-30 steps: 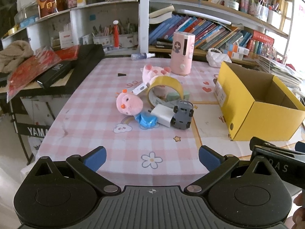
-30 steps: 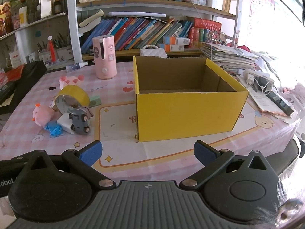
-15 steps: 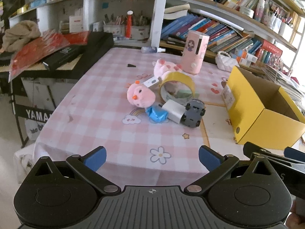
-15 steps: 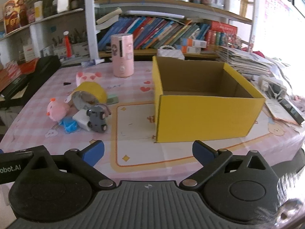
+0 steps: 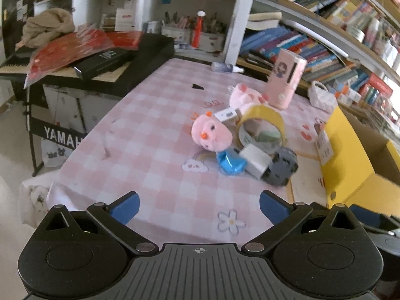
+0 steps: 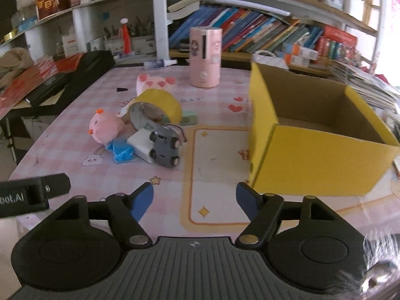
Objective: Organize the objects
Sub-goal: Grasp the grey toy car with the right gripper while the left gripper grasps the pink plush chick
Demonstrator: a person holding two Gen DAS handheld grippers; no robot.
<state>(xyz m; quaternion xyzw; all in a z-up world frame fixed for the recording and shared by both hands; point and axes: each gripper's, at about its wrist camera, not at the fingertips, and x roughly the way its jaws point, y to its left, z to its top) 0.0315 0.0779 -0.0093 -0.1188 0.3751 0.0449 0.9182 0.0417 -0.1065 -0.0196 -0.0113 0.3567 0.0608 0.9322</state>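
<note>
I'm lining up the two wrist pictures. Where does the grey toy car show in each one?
Left wrist: the toy car lies right of centre, tipped against the white block, left of the yellow box.
Right wrist: the toy car lies left of centre, between the block and the box.
Shared landmark: the yellow tape roll just behind the car.
</note>
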